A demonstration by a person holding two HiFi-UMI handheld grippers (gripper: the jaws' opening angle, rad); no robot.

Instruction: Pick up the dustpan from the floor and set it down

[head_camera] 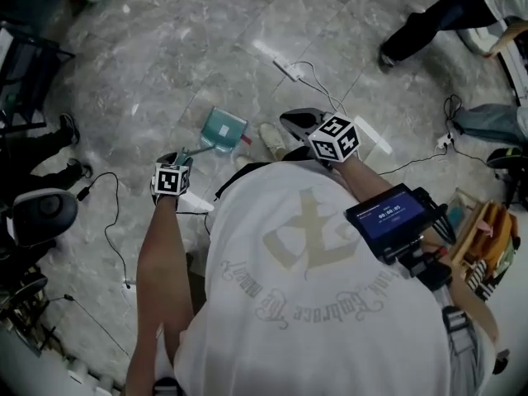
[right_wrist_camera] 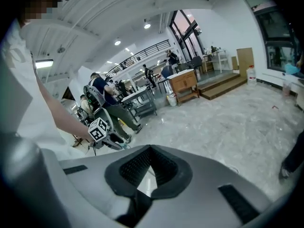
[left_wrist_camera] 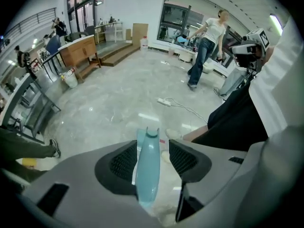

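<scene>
Your left gripper (head_camera: 179, 158) (left_wrist_camera: 153, 144) points steeply down at the floor with its jaws spread wide. The teal dustpan (head_camera: 223, 130) (left_wrist_camera: 147, 170) rests on the grey floor (head_camera: 165, 56), and its pan lies between 1 and 2 o'clock of that gripper in the head view. Its handle runs back between the jaws, against the left pad (left_wrist_camera: 124, 161) and clear of the right one, so nothing is clamped.

Your right gripper (head_camera: 299, 124) (right_wrist_camera: 151, 148) is at 3 o'clock of the pan, with its jaw tips closed together on nothing.

A white shoe (head_camera: 272, 140) lies just beside the pan at 3 o'clock. A white power strip (head_camera: 287, 71) (left_wrist_camera: 164, 101) with its cable lies at 1 o'clock, well apart. A bystander's legs (head_camera: 421, 27) stand farther off at 2 o'clock.
</scene>
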